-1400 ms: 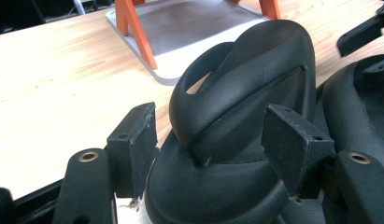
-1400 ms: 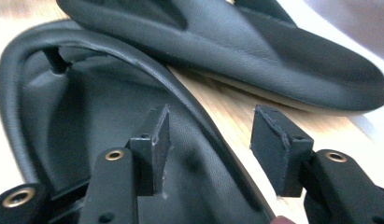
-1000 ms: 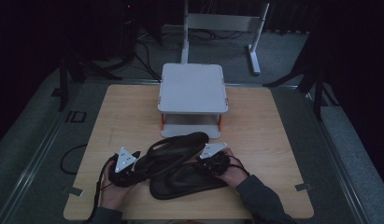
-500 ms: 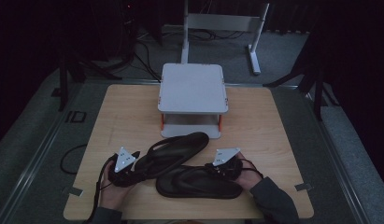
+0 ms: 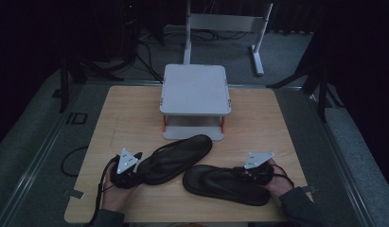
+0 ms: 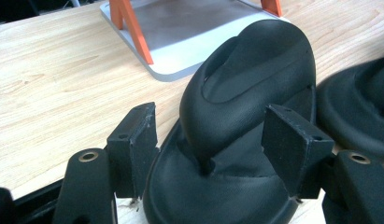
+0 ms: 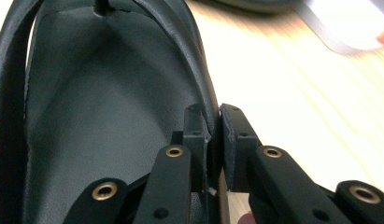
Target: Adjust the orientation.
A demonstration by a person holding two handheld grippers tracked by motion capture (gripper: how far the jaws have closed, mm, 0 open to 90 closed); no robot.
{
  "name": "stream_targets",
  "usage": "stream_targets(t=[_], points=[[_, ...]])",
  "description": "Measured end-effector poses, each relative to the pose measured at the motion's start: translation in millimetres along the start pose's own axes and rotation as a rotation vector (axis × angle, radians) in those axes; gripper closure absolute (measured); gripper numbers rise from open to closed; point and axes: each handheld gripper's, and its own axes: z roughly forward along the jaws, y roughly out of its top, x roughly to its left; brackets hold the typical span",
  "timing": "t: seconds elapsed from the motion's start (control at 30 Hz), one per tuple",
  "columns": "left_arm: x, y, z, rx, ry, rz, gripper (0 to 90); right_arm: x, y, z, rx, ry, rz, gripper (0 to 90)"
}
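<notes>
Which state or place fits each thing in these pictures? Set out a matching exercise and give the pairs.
1. left gripper
2. right gripper
3. grey stand
4. wooden table

A. shut on a sandal's edge
B. behind both sandals
C. open, fingers either side of a sandal
D. under everything

Pairs: 1-C, 2-A, 3-B, 4-D

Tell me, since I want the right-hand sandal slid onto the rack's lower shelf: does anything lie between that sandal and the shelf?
Yes. The other sandal, between the left gripper's open jaws, lies with its toe right before the rack's lower shelf, across the path from the sandal that the right gripper pinches by its edge.
</notes>
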Motion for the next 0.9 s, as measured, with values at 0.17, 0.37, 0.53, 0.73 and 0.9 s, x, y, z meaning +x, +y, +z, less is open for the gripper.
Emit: stream_targets(t=[0.17,0.37,0.53,0.73,0.9], points=[[-6.4,5.2,8.4,0.012,0.015,0.011,35.7,-10.4,-15.2,-12.9,-0.027,-0.049,0.076,81.7],[-17.6,14.8,17.7,0.006,-0.020,0.037,35.8,-20.5,-27.3,-23.9,-0.036,-0.113,0.142,81.7],[-29.9,25.8,28.9,-0.006,-0.071,0.057,35.8,-29.6,-38.1,-31.5,-0.033,-0.188,0.211,81.8],[-57.9,44.0,64.3,0.026,-0.149,0.117,37.3,-42.8,-44.2,-33.2,-0.025,-0.319,0.339,82.0],[-71.5,48.2,94.6,0.090,-0.184,0.131,40.6,-47.7,-43.0,-29.5,-0.016,-0.370,0.387,81.7]])
